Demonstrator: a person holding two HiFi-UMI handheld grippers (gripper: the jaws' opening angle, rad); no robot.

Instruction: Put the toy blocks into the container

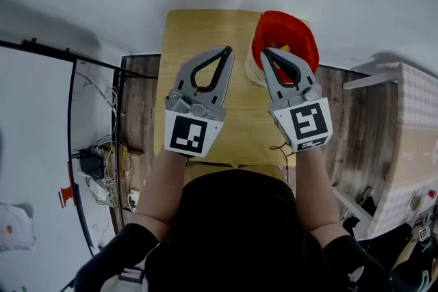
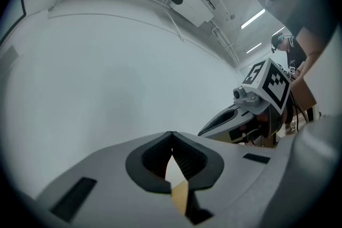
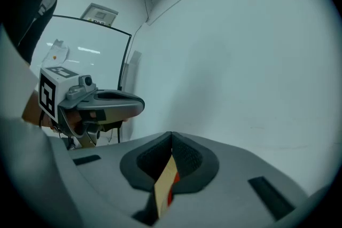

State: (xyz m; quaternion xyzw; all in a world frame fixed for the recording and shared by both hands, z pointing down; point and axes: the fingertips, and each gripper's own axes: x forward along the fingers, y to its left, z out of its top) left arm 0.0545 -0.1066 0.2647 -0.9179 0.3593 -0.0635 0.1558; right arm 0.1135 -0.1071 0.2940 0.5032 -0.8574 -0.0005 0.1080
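**Both grippers clamped shut, nothing in them, red tub at the back right**

Going left to right in the head view: a messy bundle of cables and a power brick (image 1: pixel 102 171) lies on the dark wood floor, left of the light wooden table (image 1: pixel 198 31). Over the table's middle sits the left grey two-jaw gripper (image 1: pixel 228 49), pointing away from the person. Its own view shows the dark ribbed pads pinched together at the tip with nothing between them, only a sliver of tabletop visible through the gap below.

Just beside it, tips near but apart, is the right grey two-jaw gripper (image 1: pixel 266 50). Same deal: jaws clenched tip to tip and empty, with a strip of wood and a bit of red showing through the gap.

That red is the round red plastic container (image 1: pixel 274 24), standing at the table's far right corner. The right gripper's tips overlap its left edge in the head view. A small yellow piece (image 1: pixel 284 48) lies inside; too small to say what exactly. Farther right is a white checked surface (image 1: pixel 414 120).
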